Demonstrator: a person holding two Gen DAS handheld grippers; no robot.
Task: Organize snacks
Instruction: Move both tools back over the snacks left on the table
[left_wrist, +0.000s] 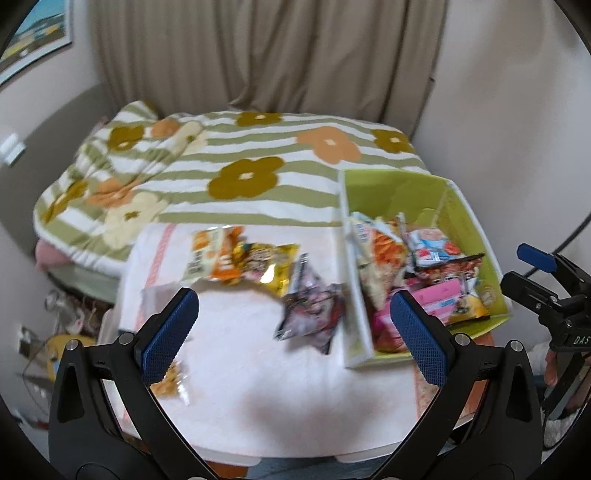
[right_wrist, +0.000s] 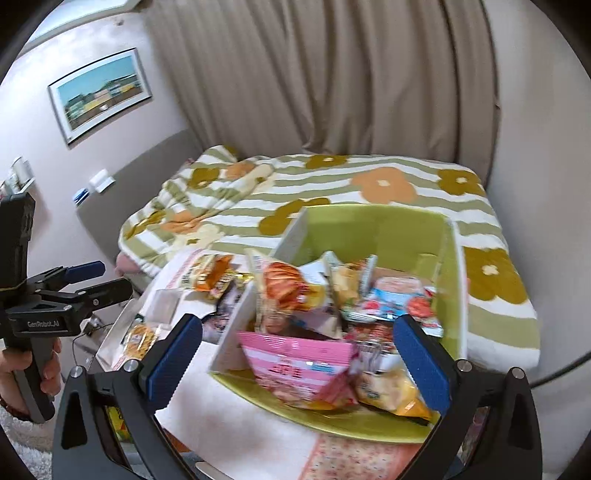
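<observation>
The green box (right_wrist: 373, 229) stands on the white-covered table (left_wrist: 258, 369), already heaped with snack packets; the pink packet (right_wrist: 299, 365) leans at its near wall. Three packets remain loose beside it: the orange packet (left_wrist: 218, 254), gold packet (left_wrist: 273, 266) and dark packet (left_wrist: 314, 314). The step in hand appears to be fetching the next one. The left gripper (left_wrist: 295, 332) and right gripper (right_wrist: 299, 354) both stand wide and empty. The next move probably calls for lowering the left gripper onto the dark packet. The box's near wall crowds that approach; a flowered blanket (left_wrist: 258, 155) lies behind.

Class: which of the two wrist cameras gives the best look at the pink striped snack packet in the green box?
The right wrist view: the pink striped packet stands front and centre in the green box. In the left wrist view only part of it shows, beside a gripper finger.
</observation>
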